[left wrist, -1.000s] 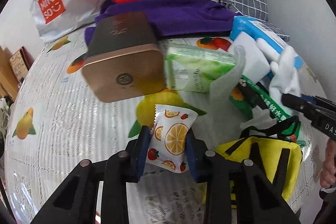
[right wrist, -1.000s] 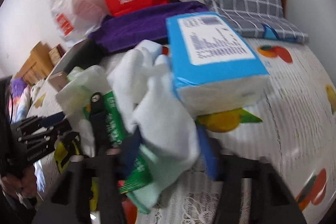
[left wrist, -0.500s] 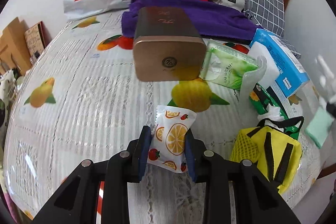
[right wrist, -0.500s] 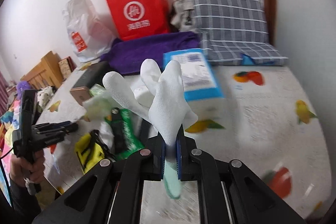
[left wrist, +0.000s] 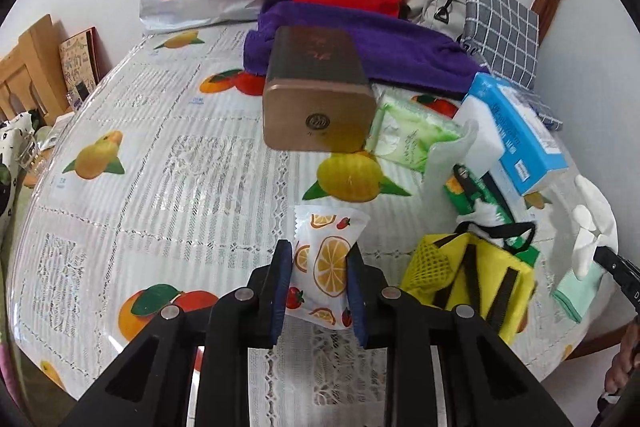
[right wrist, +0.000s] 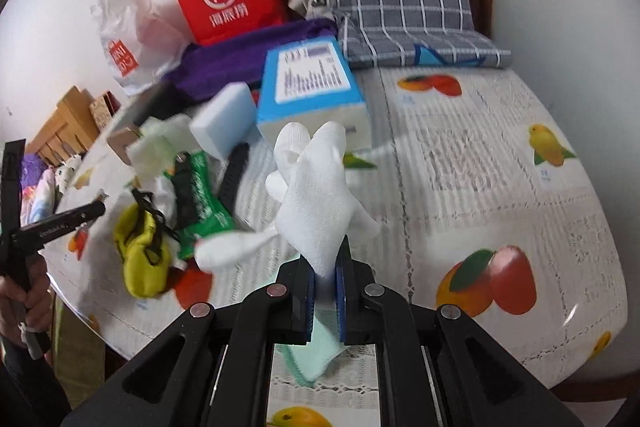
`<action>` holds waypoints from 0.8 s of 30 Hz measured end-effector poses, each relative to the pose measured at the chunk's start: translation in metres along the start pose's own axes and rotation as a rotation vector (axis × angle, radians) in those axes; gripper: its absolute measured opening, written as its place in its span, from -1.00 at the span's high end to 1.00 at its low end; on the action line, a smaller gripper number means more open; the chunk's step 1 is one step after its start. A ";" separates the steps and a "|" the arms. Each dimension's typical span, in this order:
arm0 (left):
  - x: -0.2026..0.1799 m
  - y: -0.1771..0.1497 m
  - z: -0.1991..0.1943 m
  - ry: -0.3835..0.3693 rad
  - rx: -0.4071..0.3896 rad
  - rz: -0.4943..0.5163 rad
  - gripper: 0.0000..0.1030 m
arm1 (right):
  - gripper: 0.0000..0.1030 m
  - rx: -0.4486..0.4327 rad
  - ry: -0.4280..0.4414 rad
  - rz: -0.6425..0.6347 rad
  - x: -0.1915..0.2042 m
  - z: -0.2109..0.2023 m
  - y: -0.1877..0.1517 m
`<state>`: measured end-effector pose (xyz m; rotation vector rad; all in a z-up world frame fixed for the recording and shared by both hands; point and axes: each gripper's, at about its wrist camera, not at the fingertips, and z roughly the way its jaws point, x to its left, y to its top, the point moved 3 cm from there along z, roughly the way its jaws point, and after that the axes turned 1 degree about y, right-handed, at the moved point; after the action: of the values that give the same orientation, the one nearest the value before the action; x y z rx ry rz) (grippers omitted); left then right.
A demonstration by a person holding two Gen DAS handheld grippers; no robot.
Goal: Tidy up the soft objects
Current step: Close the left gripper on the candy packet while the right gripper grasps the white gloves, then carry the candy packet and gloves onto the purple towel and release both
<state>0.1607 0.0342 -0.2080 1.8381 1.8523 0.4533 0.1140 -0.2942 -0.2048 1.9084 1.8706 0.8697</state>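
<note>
Glossy plastic tablecloth (left wrist: 168,163); knitted cloth glove (right wrist: 320,187); metallic matt tin (left wrist: 316,95).

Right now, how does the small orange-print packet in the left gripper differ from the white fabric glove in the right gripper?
The orange-print packet is flat, glossy and printed with fruit; the white fabric glove is plain knit. The packet keeps its shape between the left gripper pads; the glove's fingers splay loosely above the right gripper. Both are clamped and held off the table.

White walls (right wrist: 560,7) surround a fruit-print tablecloth (left wrist: 160,167).
</note>
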 end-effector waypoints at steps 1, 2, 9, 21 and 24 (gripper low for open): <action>0.000 0.001 -0.002 -0.002 -0.002 -0.001 0.54 | 0.83 -0.011 0.002 -0.001 0.002 -0.004 0.002; -0.001 0.004 -0.005 -0.003 -0.008 -0.003 0.55 | 0.83 -0.017 0.005 -0.001 0.003 -0.006 0.005; -0.004 0.024 -0.026 -0.023 -0.052 -0.006 0.56 | 0.83 -0.064 0.023 -0.012 0.013 -0.025 0.028; -0.005 0.074 -0.044 -0.022 -0.103 -0.016 0.56 | 0.83 -0.117 0.045 -0.057 0.033 -0.035 0.082; -0.004 0.091 -0.043 -0.012 -0.111 -0.020 0.57 | 0.83 -0.127 0.057 -0.072 0.040 -0.031 0.100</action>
<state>0.2122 0.0387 -0.1221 1.7439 1.7995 0.5257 0.1700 -0.2686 -0.1112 1.7483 1.8561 1.0040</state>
